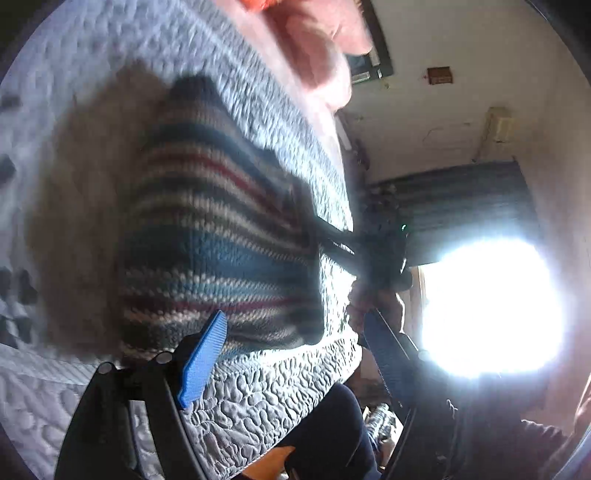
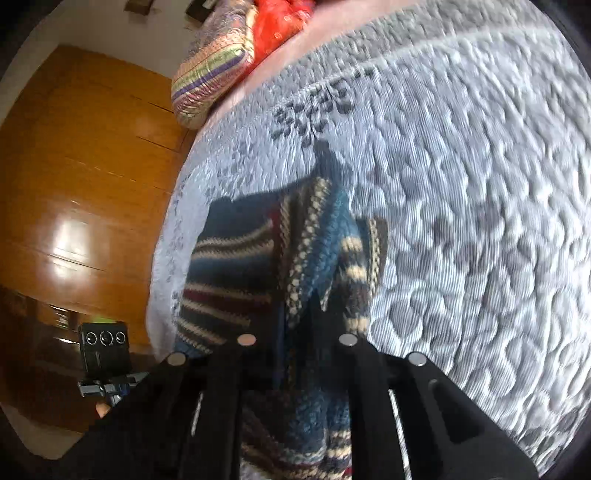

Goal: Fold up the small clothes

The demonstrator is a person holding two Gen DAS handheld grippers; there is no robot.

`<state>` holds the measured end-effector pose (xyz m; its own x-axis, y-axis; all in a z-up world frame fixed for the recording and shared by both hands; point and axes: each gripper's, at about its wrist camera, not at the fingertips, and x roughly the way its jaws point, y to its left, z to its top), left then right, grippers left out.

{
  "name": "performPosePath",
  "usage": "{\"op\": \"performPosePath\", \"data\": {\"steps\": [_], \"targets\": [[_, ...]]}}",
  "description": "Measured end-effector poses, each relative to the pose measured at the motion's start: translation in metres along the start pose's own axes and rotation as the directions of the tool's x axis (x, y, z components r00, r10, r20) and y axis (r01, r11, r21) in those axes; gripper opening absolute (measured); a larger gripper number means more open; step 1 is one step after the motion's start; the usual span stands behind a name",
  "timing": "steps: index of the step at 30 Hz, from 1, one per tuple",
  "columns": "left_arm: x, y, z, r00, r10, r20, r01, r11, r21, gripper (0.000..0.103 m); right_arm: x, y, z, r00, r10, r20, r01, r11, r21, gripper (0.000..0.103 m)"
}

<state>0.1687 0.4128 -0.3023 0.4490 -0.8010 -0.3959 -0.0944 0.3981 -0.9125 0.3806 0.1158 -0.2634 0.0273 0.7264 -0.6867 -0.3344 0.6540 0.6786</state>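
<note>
A striped knitted garment in blue, cream and dark red lies on the grey quilted bedspread. My left gripper is open over its near edge, its blue pads wide apart and holding nothing. At the garment's far corner the right gripper shows as a dark shape with a hand behind it. In the right wrist view the garment bunches up between the black fingers of my right gripper, which is shut on the knit. Its fingertips are hidden by the fabric.
The bedspread stretches wide to the right. A striped pillow and a red bundle lie at the head of the bed. A wooden wardrobe and a camera on a stand are beside it. A bright window glares.
</note>
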Motion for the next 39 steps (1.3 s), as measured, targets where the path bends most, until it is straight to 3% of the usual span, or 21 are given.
{"op": "performPosePath", "data": {"steps": [2,4,5,7,10,13,16,18,19,20,21,25,28,30,32,34,36,38,39], "targets": [[0.006,0.023,-0.004,0.999,0.021,-0.029,-0.022,0.998,-0.059,0.073,-0.003,-0.006,0.005,0.998,0.010,0.055,-0.012,1.000,0.025,0.010],[0.008,0.044,-0.011,0.999,0.031,-0.043,-0.036,0.992,-0.118,0.061,0.010,-0.026,0.004,0.999,-0.043,0.015,0.042,0.997,0.070,0.011],[0.004,0.053,-0.010,0.999,0.018,-0.046,-0.025,0.988,-0.155,0.059,0.020,-0.032,0.003,0.998,-0.054,-0.019,0.055,0.996,0.076,0.013],[0.001,0.049,-0.005,0.998,0.008,-0.057,-0.018,0.985,-0.174,0.059,0.017,-0.027,0.003,0.999,-0.049,-0.012,0.049,0.998,0.045,0.017],[-0.014,0.015,0.004,0.998,-0.018,-0.056,0.013,0.997,-0.078,0.060,-0.014,-0.014,0.001,0.997,-0.041,0.067,0.041,0.999,0.012,0.029],[-0.024,-0.019,0.028,0.997,-0.077,-0.001,0.077,0.997,0.007,0.061,-0.035,0.001,0.001,0.995,0.003,0.104,0.001,0.999,-0.036,0.029],[-0.010,-0.020,0.063,1.000,-0.021,0.016,0.021,1.000,0.015,0.061,-0.017,0.006,0.004,1.000,-0.004,0.016,0.005,0.997,-0.073,0.029],[0.008,-0.002,0.074,0.993,0.115,-0.014,-0.115,0.993,0.001,0.060,-0.001,-0.007,0.000,0.999,-0.042,-0.027,0.041,0.998,-0.044,0.027],[0.017,0.010,0.076,0.990,0.137,-0.035,-0.138,0.990,-0.029,0.056,0.006,-0.016,-0.002,0.995,-0.086,-0.042,0.084,0.996,-0.043,0.010],[0.023,0.023,0.076,0.992,0.124,-0.037,-0.126,0.990,-0.058,0.053,0.011,-0.025,-0.008,0.990,-0.126,-0.060,0.123,0.991,-0.044,0.002],[0.021,0.025,0.077,0.991,0.125,-0.038,-0.127,0.990,-0.058,0.047,0.011,-0.031,-0.009,0.991,-0.119,-0.060,0.117,0.992,-0.037,0.001],[0.005,0.004,0.073,0.989,0.145,-0.024,-0.145,0.989,-0.019,0.053,-0.013,-0.011,-0.019,0.998,-0.060,-0.031,0.059,0.997,-0.055,0.009],[-0.002,-0.025,0.051,0.996,0.075,-0.055,-0.070,0.994,0.081,0.054,-0.032,0.004,-0.047,0.997,0.002,-0.072,-0.010,0.994,-0.109,0.009],[0.009,-0.022,0.042,0.982,0.160,-0.099,-0.149,0.983,0.102,0.054,-0.033,0.002,-0.066,0.994,-0.049,-0.102,0.036,0.991,-0.133,0.008],[0.023,-0.010,0.035,0.963,0.241,-0.119,-0.228,0.967,0.116,0.040,-0.024,-0.016,-0.075,0.987,-0.112,-0.118,0.098,0.988,-0.123,0.002],[0.022,-0.002,0.037,0.948,0.303,-0.098,-0.292,0.950,0.108,0.003,-0.029,-0.029,-0.080,0.989,-0.091,-0.113,0.082,0.994,-0.076,0.002],[0.017,-0.003,0.036,0.953,0.291,-0.090,-0.285,0.956,0.073,0.002,-0.043,-0.019,-0.084,0.991,-0.090,-0.103,0.082,0.993,-0.087,0.007],[0.007,-0.019,0.029,0.965,0.247,-0.084,-0.240,0.967,0.086,0.023,-0.053,-0.007,-0.090,0.993,-0.069,-0.095,0.058,0.992,-0.114,0.009],[0.004,-0.030,0.024,0.969,0.229,-0.089,-0.220,0.970,0.102,0.039,-0.056,0.001,-0.097,0.993,-0.055,-0.102,0.041,0.990,-0.137,0.009]]}}
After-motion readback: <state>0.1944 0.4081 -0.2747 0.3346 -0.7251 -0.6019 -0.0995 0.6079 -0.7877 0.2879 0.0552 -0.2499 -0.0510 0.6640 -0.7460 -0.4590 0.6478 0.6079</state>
